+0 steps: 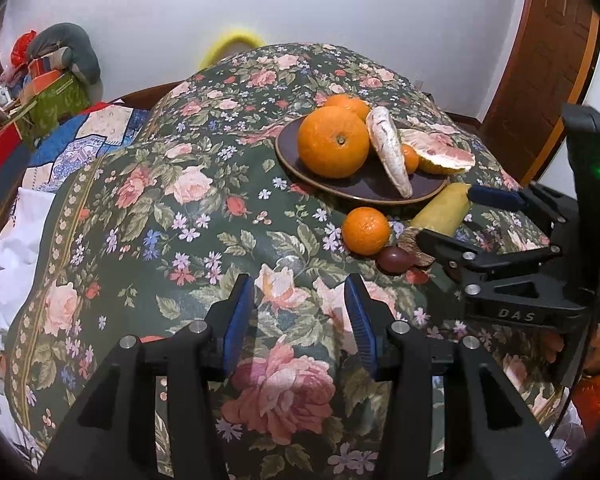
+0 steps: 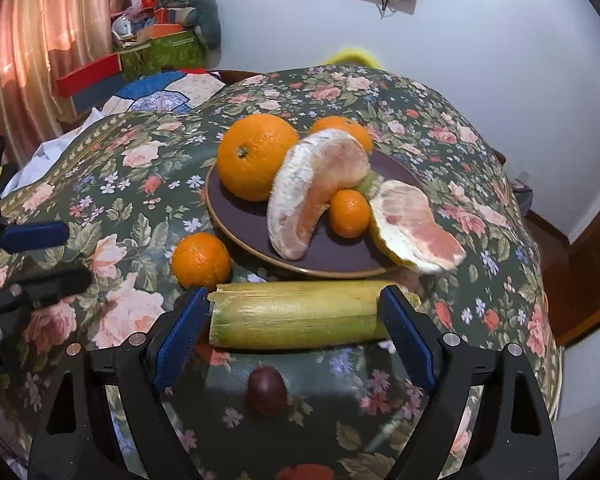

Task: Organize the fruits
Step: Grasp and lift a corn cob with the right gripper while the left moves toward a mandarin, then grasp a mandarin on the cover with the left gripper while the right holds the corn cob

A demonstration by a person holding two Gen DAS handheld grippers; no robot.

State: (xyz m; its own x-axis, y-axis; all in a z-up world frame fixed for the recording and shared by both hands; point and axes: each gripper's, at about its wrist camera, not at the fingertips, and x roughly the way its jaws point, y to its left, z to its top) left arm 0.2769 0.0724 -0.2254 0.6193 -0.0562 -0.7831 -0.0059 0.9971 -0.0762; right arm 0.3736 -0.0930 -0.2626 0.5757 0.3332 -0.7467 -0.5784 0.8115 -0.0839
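Note:
A dark plate (image 2: 244,220) (image 1: 296,160) holds a large orange (image 2: 256,156) (image 1: 332,142), a second orange behind it (image 2: 342,128), a tiny orange (image 2: 349,213) and two peeled pomelo pieces (image 2: 312,196) (image 2: 416,228). A small orange (image 2: 201,261) (image 1: 366,231) lies on the cloth beside the plate. My right gripper (image 2: 294,314) has its open fingers at the two ends of a yellow-green cane piece (image 2: 296,314) (image 1: 442,210); contact is unclear. A dark red fruit (image 2: 267,390) (image 1: 394,259) lies below it. My left gripper (image 1: 300,320) is open and empty over the cloth.
The table wears a dark floral cloth (image 1: 180,220). Boxes and clutter (image 2: 152,52) stand at the back left by a curtain. The right gripper's body (image 1: 540,272) fills the left wrist view's right side. A wooden door (image 1: 540,80) is at the far right.

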